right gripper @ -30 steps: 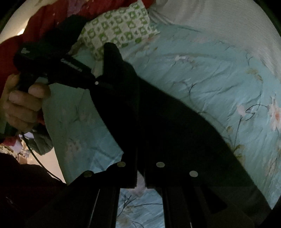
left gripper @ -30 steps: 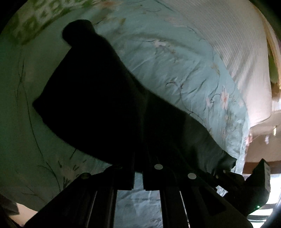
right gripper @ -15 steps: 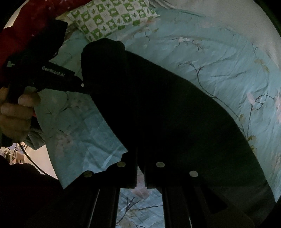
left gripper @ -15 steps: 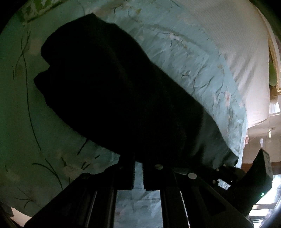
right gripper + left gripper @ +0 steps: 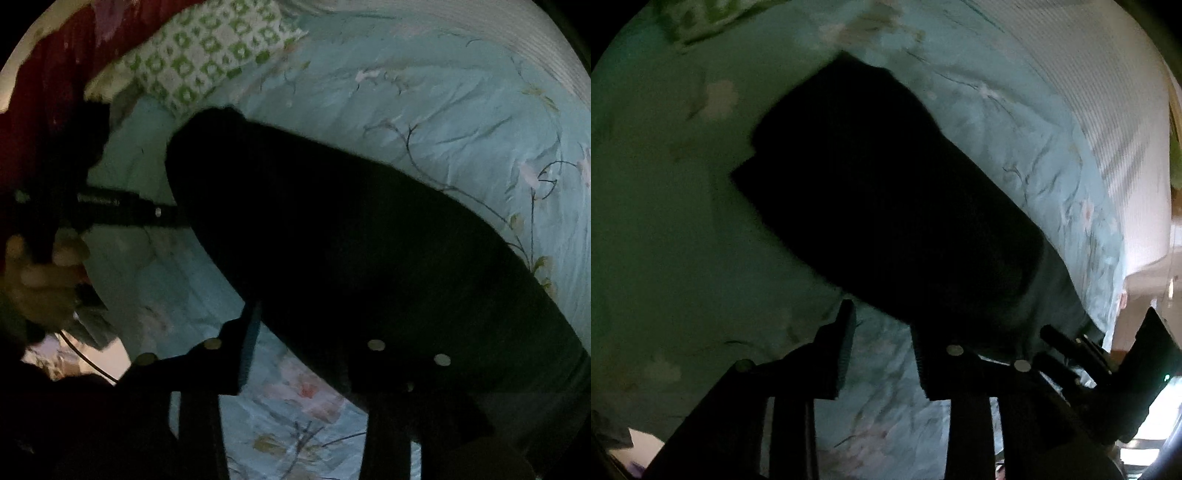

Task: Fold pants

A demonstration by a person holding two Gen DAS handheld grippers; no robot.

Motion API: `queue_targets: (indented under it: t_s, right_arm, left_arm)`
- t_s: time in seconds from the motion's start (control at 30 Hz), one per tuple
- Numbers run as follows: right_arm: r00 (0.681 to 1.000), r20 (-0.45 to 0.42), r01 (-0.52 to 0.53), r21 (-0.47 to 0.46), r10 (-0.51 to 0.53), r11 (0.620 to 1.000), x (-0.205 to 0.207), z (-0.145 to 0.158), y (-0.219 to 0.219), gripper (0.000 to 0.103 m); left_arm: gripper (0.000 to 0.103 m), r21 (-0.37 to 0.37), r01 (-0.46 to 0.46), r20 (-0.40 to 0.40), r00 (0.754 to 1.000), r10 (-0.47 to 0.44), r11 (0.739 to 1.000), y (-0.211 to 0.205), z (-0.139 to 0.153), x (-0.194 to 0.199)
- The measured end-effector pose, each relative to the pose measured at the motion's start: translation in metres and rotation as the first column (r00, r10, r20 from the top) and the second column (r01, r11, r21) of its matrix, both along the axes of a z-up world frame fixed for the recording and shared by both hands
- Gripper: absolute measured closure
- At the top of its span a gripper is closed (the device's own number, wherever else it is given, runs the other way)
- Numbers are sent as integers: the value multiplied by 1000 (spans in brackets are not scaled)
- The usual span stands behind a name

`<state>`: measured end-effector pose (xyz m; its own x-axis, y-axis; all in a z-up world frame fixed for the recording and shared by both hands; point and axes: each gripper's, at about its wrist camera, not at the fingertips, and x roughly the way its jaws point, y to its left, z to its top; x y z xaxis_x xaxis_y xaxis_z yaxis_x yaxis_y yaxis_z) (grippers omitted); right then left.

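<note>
Both hand-held grippers (image 5: 882, 343) (image 5: 306, 339) have released the pants (image 5: 886, 206).

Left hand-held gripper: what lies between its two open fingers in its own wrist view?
In the left wrist view, only the floral bedspread shows between the fingers of the left hand-held gripper. The black pants lie just beyond the tips.

The pants (image 5: 886, 206) are black, so dark that seams and details cannot be made out. They lie folded into a thick, elongated bundle on the bed, running diagonally across both wrist views. In the left wrist view the far end shows a stepped edge where 1 layer sits offset from another. In the right wrist view the pants (image 5: 351, 240) have a rounded far end near the pillow.
</note>
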<state>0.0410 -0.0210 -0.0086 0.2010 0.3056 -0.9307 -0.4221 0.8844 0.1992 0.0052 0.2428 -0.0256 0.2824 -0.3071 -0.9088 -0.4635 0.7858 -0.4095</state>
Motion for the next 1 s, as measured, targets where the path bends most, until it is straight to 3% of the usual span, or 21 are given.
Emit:
queue_targets:
  t_s: [0.2, 0.27, 0.33, 0.4, 0.63, 0.9, 1.0]
  right_arm:
    - [993, -12, 121, 111, -121, 986, 20, 14, -20, 55]
    - [989, -9, 145, 118, -145, 982, 29, 16, -23, 55]
    - [987, -5, 158, 124, -159, 980, 35, 20, -26, 53]
    - [985, 8, 170, 129, -172, 977, 41, 24, -32, 45]
    - [974, 32, 222, 90, -226, 971, 86, 26, -51, 44]
    - [988, -82, 132, 20, -130, 991, 129, -9, -42, 44]
    - [994, -104, 31, -54, -37, 998, 129, -26, -25, 46]
  left_arm:
    - [51, -23, -81, -25, 996, 80, 996, 29, 1, -12]
    - [38, -27, -99, -44, 994, 98, 995, 36, -2, -11]
    - [36, -54, -129, -64, 990, 126, 990, 45, -6, -10]
    - [33, -77, -153, -83, 986, 147, 985, 52, -10, -8]
    - [27, -118, -239, -145, 964, 221, 964, 73, -19, 7]
    - [31, -62, -228, -148, 965, 217, 972, 72, -24, 17]
    - [51, -24, -198, -116, 974, 194, 980, 69, -24, 16]
